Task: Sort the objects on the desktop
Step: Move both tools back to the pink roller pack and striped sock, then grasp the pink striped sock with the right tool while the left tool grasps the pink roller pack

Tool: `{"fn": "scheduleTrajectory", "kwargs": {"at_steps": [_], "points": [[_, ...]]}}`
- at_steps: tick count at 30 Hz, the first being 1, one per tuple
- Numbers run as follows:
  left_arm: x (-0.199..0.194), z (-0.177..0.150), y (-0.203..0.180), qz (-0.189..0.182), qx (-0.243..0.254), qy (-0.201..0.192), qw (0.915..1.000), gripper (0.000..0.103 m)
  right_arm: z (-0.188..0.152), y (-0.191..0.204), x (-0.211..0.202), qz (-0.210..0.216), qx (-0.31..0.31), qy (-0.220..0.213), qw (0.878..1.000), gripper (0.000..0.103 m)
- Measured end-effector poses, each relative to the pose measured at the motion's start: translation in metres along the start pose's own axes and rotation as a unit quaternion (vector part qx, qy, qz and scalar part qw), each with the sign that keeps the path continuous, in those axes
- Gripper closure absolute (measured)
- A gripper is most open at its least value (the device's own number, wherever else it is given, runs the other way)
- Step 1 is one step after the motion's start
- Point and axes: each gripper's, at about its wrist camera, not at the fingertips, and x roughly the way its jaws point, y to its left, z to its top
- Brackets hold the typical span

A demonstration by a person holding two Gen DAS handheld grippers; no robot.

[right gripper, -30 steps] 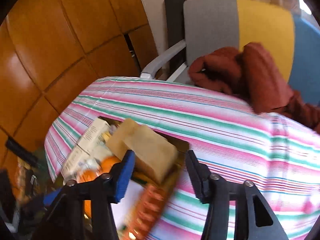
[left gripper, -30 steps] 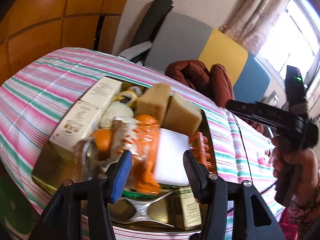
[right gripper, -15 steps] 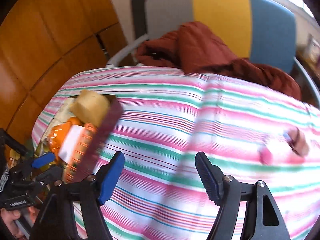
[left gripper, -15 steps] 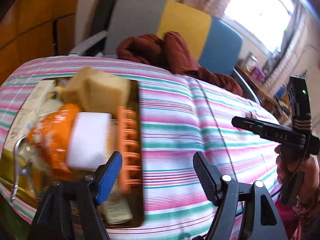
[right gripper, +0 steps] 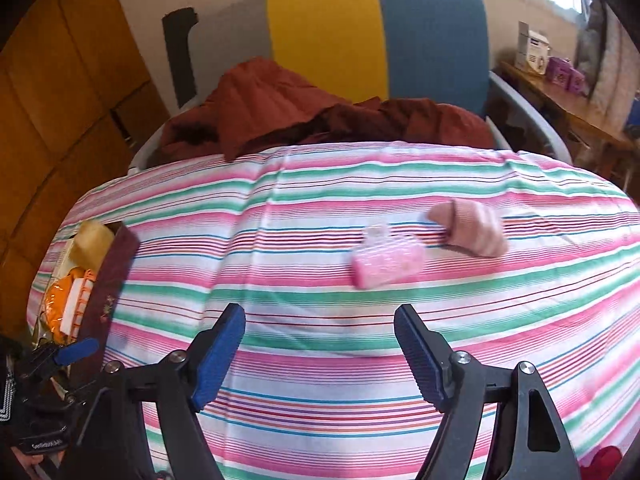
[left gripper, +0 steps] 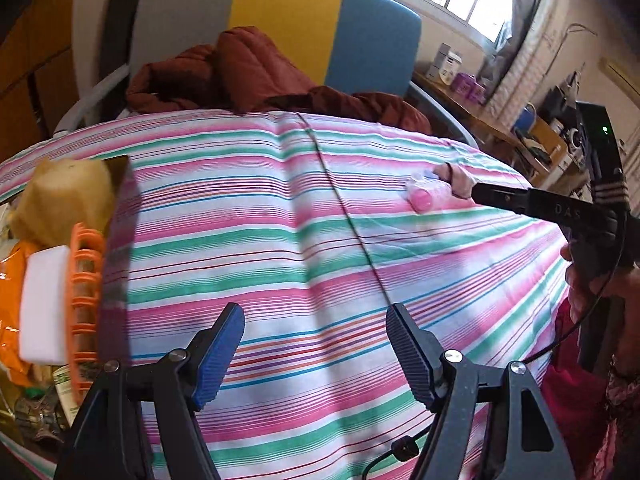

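Both tools, left (left gripper: 314, 354) and right (right gripper: 320, 356), gape empty above the striped tabletop (right gripper: 320, 320). Pink hair roller (right gripper: 387, 266) and pink sock (right gripper: 472, 230) lie at 1 o'clock; crowded tray (right gripper: 114, 276) at 9 o'clock.

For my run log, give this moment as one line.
left hand-held gripper open | right hand-held gripper open | pink clip, pink sock on tablecloth
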Motion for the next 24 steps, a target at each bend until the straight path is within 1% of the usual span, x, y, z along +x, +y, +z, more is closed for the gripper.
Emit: {"fn": "scheduleTrajectory", "kwargs": {"at_steps": [6,12,15,19,21,24], "points": [[0.012,0.003,-0.02,-0.006,0.024,0.01,0.9997,0.029,0.01,-0.037,0.002,-0.03,0.014,0.01,0.999,0.023],[0.028,0.01,-0.029,-0.011,0.024,0.028,0.9993,0.029,0.023,-0.071,0.012,-0.064,0.012,0.022,0.998,0.023],[0.036,0.012,-0.034,-0.01,0.027,0.037,0.9989,0.029,0.035,-0.096,0.017,-0.078,0.033,0.016,0.996,0.02],[0.045,0.017,-0.044,-0.009,0.042,0.043,0.9982,0.029,0.051,-0.136,0.03,-0.08,0.087,0.0,0.993,0.015],[0.049,0.021,-0.049,-0.014,0.048,0.043,0.9978,0.029,0.057,-0.147,0.04,-0.078,0.096,0.001,0.992,0.014],[0.058,0.029,-0.056,-0.018,0.059,0.047,0.997,0.029,0.064,-0.157,0.057,-0.048,0.11,-0.002,0.993,0.013]]}}
